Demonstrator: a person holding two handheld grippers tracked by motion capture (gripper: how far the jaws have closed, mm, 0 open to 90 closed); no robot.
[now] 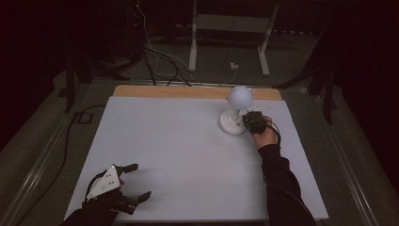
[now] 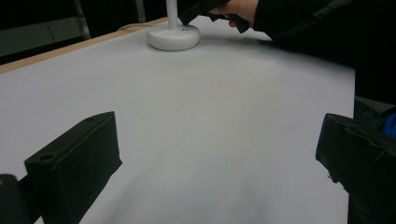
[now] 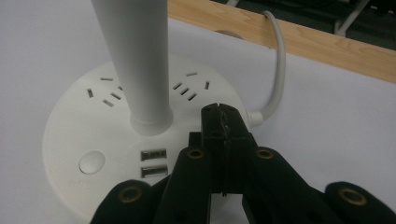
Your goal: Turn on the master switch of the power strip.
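White desk lamp point(image 1: 236, 110) with globe head: stands upright at far right of white counter point(image 1: 179, 155), near the wooden back edge. Round base point(image 3: 93, 144) carries socket slots, two USB ports point(image 3: 153, 162) and a round button point(image 3: 92, 162); slim white stem point(image 3: 135, 60) rises from base centre. White cord point(image 3: 278, 70) leaves base at the rear and runs over the wooden edge.

Right tool point(image 3: 223, 116): jaws pressed together, nothing between them, tips poised at or just above the base beside the stem, close to the cord outlet; contact with base cannot be told. Held in hand point(image 1: 266, 136), dark sleeve behind.

Left tool point(image 1: 131, 181): at near left corner of counter, well apart from lamp, jaws spread wide, nothing held, bare counter between them. Grey three-cornered plate on top.
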